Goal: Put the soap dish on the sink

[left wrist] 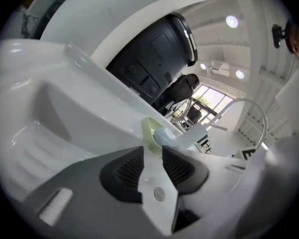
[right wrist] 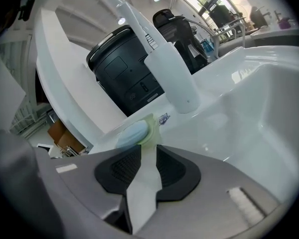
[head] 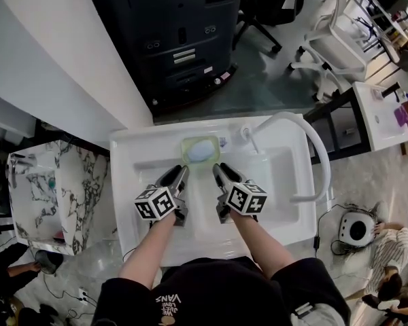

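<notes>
The pale green soap dish (head: pixel 200 150) with a light blue soap in it rests on the back ledge of the white sink (head: pixel 129 175), next to the base of the faucet (head: pixel 313 148). My left gripper (head: pixel 177 176) and right gripper (head: pixel 222 174) hover side by side over the basin just in front of the dish. Both are open with nothing between the pads. In the left gripper view the dish (left wrist: pixel 152 133) shows just past the open gripper (left wrist: pixel 152 152). In the right gripper view the dish (right wrist: pixel 148 126) and its soap (right wrist: pixel 132 133) lie just beyond the open gripper (right wrist: pixel 148 151).
A big black machine (head: pixel 183 39) stands behind the sink. A marble-patterned stand (head: pixel 47 195) is at the left. The white faucet arches over the basin's right side. Office chairs (head: pixel 326 53) and a person on the floor (head: pixel 387 250) are at the right.
</notes>
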Demonstrator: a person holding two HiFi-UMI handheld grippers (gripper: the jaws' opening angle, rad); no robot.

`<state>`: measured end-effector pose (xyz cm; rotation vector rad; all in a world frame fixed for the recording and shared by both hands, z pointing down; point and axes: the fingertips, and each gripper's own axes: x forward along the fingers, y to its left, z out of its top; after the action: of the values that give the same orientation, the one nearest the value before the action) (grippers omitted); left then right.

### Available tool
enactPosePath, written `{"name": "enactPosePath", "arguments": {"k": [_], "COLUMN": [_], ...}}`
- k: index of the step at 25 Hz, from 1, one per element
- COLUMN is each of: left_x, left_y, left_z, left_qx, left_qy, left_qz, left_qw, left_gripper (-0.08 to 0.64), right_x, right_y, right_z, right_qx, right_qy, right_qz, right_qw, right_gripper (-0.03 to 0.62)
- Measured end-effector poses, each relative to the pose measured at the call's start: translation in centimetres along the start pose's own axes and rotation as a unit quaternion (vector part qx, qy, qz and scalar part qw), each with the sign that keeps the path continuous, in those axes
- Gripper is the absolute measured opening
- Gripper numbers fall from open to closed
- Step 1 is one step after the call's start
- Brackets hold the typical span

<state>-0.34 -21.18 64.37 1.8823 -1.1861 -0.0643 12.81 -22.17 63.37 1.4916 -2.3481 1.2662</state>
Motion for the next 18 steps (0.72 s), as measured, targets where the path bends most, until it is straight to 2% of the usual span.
{"name": "enactPosePath", "arguments": {"k": [2,8,18], "left_x": [0.1,0.4,1.1], "left_y": [-0.2,-0.5,-0.4], "left_z": [0.0,-0.1,0.4], "left_qx": [0.023,0.064,0.042], "left_qy": [0.005,0.020,0.005], "left_qz": [-0.001,-0.008,-0.015], "left_qw": [0.9997,0.9977,0.9990], "left_gripper": [0.167,0.092,0.053], "right_x": [0.1,0.8,1.3], "right_y": [0.1,0.4,0.3], "right_z": [0.1,0.3,1.1], "right_qx": [-0.007,-0.017,-0.008], "right_qy": [-0.001,0.003,-0.003], "right_qz": [0.002,0.006,0.005], "right_qw": [1.000,1.000,1.000], "right_gripper": [0.069,0.023,0.012]}}
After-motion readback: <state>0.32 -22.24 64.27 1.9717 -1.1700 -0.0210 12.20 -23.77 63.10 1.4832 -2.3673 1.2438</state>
